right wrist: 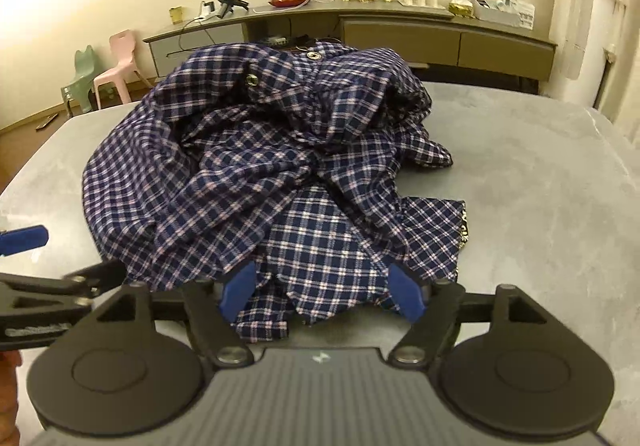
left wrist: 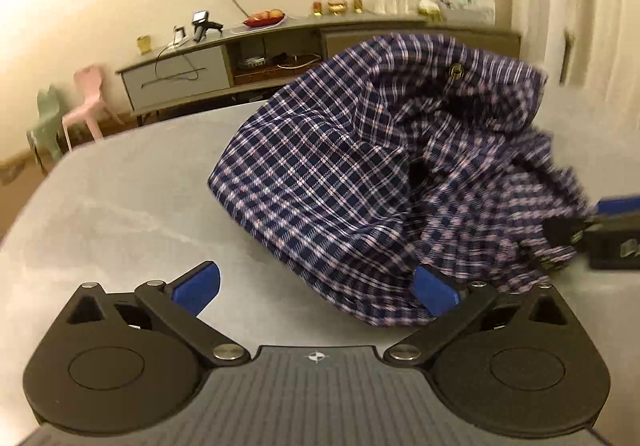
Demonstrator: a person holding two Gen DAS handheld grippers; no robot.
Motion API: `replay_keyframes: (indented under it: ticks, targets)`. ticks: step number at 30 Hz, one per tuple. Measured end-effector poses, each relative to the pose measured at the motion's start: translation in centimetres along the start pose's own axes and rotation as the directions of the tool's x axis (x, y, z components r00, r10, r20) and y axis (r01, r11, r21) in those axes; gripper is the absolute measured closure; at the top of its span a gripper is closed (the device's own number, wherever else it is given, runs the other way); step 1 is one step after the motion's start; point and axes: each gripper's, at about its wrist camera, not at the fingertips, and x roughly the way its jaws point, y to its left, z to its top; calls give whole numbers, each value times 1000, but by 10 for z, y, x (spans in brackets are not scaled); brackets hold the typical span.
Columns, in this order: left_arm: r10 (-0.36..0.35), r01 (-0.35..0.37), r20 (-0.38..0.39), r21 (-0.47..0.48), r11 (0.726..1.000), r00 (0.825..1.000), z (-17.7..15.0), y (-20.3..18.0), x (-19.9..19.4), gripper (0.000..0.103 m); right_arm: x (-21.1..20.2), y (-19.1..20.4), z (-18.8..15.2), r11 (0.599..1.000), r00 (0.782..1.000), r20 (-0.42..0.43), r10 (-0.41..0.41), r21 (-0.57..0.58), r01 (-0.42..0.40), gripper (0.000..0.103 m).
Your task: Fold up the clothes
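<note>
Nearest the lens in the left wrist view, the left gripper (left wrist: 316, 288) has its two blue pads spread wide over bare grey table (left wrist: 120, 206), with the right pad touching the near hem of the one plaid shirt (left wrist: 360, 166). That shirt lies crumpled in a heap from 12 to 3 o'clock, with open tabletop from 9 to 11 o'clock out to the rounded edge. In the right wrist view, the right gripper (right wrist: 322, 296) also stands apart, its pads straddling the shirt's near hem, seemingly without pinching it. Bare table runs toward 3 o'clock. Two metal snaps show on the cloth; any lettering is too blurred to read.
</note>
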Motion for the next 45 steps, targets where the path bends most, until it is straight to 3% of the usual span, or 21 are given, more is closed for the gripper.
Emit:
replay_keyframes:
  ticks: [5, 6, 7, 8, 9, 11, 13, 14, 16, 18, 19, 21, 23, 25, 27, 31, 38, 40, 42, 44, 45]
  targets:
    - [-14, 14, 9, 44, 999, 1000, 7, 1, 28, 3, 20, -8, 9, 1000, 1000, 1, -31, -5, 31, 26]
    - [-47, 46, 26, 37, 998, 999, 5, 2, 33, 20, 29, -9, 10, 1000, 1000, -12, -26, -11, 26, 34]
    - [-80, 79, 23, 34, 996, 997, 5, 3, 39, 71, 36, -11, 10, 1000, 999, -29, -20, -13, 20, 69]
    - [-124, 124, 12, -3, 992, 992, 8, 8, 44, 97, 43, -12, 9, 1000, 999, -47, -15, -15, 14, 97]
    - [-169, 169, 3, -44, 985, 986, 11, 14, 48, 101, 49, -14, 9, 1000, 998, -61, -9, -17, 8, 102]
    - [-218, 233, 135, -103, 967, 966, 28, 36, 20, 101, 32, -19, 16, 999, 999, 16, 32, -4, -32, 103]
    - [-246, 297, 298, -142, 944, 922, 50, 63, -23, 101, -3, -27, 27, 992, 984, 134, 118, 18, -122, 103]
    - [-245, 323, 358, -177, 930, 901, 60, 83, -44, 101, -31, -31, 33, 977, 954, 216, 208, 9, -214, 103]
    - [-128, 243, 410, -241, 940, 903, 70, 122, -68, 101, -78, -40, 34, 923, 852, 361, 379, -81, -376, 103]
    - [-47, 132, 283, -290, 948, 958, 57, 140, -43, 101, -77, -48, 34, 936, 864, 364, 347, -70, -346, 102]
    - [-7, 74, 213, -309, 948, 977, 50, 149, -30, 101, -59, -56, 34, 949, 901, 311, 302, -13, -314, 96]
    - [71, -44, 68, -333, 942, 995, 36, 166, -3, 101, -17, -69, 33, 970, 968, 152, 200, 111, -218, 88]
    - [43, -37, 12, -321, 946, 999, 24, 156, 5, 92, 8, -78, 30, 966, 985, 73, 156, 195, -168, 67]
    - [36, -20, 61, -254, 967, 997, 25, 135, -6, 42, 17, -86, 32, 944, 981, 67, 181, 269, -193, 44]
    - [37, -8, 168, -169, 986, 985, 27, 110, -26, 10, 21, -83, 35, 935, 972, 77, 222, 264, -235, 33]
    - [-53, 49, 236, 21, 999, 970, 14, 73, -46, 6, 28, -73, 34, 940, 959, 62, 277, 189, -284, 27]
    - [-121, 101, 95, 191, 976, 988, -34, 18, -22, 3, 39, -62, 51, 919, 938, 74, 339, 184, -347, 18]
    - [-125, 107, 64, 225, 968, 990, -45, 3, -19, 7, 53, -69, 59, 899, 933, 89, 349, 249, -360, 18]
    - [-139, 122, 64, 210, 970, 988, -47, -1, -30, 8, 73, -72, 63, 851, 902, 87, 423, 304, -428, 32]
    - [-146, 126, 100, 185, 975, 984, -40, 1, -43, 7, 88, -64, 67, 844, 885, 65, 461, 277, -460, 86]
    - [-140, 117, 121, 177, 977, 983, -36, 1, -49, 6, 93, -59, 69, 848, 881, 53, 469, 250, -467, 91]
